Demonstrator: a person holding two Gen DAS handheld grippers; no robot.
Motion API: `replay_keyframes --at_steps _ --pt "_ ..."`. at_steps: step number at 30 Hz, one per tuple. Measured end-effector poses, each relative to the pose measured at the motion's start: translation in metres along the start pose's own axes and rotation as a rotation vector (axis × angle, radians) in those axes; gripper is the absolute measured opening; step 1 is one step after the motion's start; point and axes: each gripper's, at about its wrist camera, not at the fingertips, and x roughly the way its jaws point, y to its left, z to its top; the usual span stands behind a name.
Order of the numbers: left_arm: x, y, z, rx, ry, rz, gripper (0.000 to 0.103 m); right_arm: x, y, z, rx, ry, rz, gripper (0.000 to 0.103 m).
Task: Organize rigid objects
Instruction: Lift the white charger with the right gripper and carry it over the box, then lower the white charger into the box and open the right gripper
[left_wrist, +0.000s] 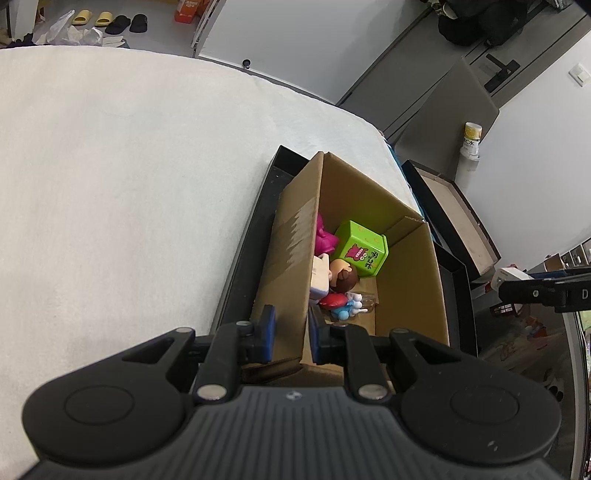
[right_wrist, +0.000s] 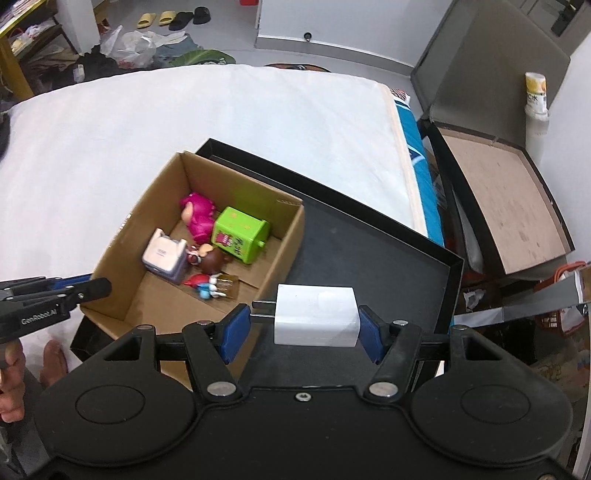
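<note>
**Right wrist view: white charger held over the black tray**

In the right wrist view, a white charger (right_wrist: 316, 316) is clamped between the blue pads of the right gripper (right_wrist: 299, 328), above the black tray (right_wrist: 369, 236) and just beside the cardboard box (right_wrist: 122, 254). Inside the box a green cube (right_wrist: 240, 236), a pink figure (right_wrist: 199, 216) and other small toys are seen. The near wall of the box is pinched by the left gripper (left_wrist: 291, 332), whose pads stand narrow on both sides of it.
</note>
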Motion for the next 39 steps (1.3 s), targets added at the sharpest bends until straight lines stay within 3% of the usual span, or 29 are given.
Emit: replay_keyframes --at_steps 21,36,39 --pt "-0.006 0.004 0.000 0.005 -0.008 -0.036 0.017 0.015 0.053 0.023 -0.101 -0.002 -0.015 0.061" --pt "-0.005 0.002 0.001 0.002 -0.010 -0.049 0.017 0.050 0.073 0.038 -0.202 0.030 -0.117 0.061" --pt "-0.004 0.002 0.001 0.001 -0.007 -0.055 0.017 0.055 0.078 0.036 -0.234 0.025 -0.176 0.068"
